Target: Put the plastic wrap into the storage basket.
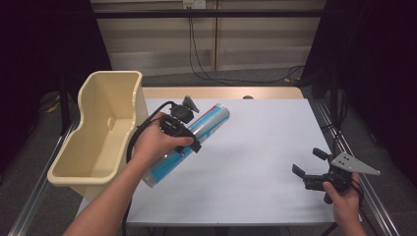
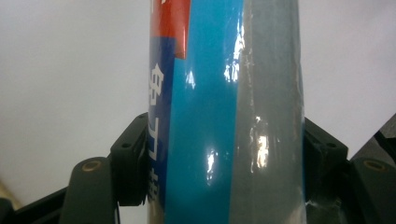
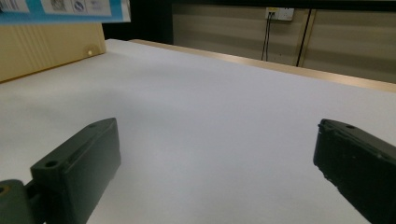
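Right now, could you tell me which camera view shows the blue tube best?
The high view: the whole blue tube shows there, tilted above the table beside the cream bin, clamped in the left gripper. The left gripper view gives a close stretch of its label between the jaws; the right gripper view catches just an end.

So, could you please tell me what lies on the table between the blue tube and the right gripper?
Nothing: in the high view, bare white table separates the blue tube from the right gripper.

You have the long glossy blue-and-grey cylindrical tube (image 1: 189, 142), with a red patch and white lettering on its label, tilted above the white table's left part, its lower end just beside the beige plastic bin (image 1: 101, 132).
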The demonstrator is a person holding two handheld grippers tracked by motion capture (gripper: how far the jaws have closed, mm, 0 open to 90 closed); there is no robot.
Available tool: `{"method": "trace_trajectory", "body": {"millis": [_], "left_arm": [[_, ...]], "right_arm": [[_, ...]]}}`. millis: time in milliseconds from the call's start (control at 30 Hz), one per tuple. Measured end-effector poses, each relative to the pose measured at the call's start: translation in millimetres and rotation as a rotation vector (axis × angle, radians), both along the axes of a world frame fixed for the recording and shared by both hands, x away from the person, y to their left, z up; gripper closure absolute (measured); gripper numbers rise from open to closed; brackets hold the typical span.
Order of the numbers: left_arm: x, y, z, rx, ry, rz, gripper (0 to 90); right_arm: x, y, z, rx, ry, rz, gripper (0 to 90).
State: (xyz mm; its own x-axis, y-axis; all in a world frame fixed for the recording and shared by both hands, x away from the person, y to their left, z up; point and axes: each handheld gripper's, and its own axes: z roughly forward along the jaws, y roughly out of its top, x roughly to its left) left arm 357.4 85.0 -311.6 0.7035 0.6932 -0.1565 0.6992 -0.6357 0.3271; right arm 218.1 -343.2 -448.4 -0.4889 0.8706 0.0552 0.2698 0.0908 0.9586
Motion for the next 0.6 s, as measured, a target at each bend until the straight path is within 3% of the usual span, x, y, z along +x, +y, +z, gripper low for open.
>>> {"method": "trace_trajectory", "body": {"millis": [167,367,600], "left_arm": [[-2.3,24.2,23.6,-0.028,-0.014,0.061,32.3],[-7.3,57.4,54.9,-0.017,-0.039,0.147,32.3],[-12.0,98.9,71.9,-0.003,-0.058,0.242,32.3]], "right_arm": [[-0.4,1.1,0.6,-0.003,-0.006,0.002,0.1],[-1.4,0.8,1.2,0.005,-0.01,-0.003,0.1],[-1.7,2.5,1.2,0.004,-0.007,-0.001,0.1]]}}
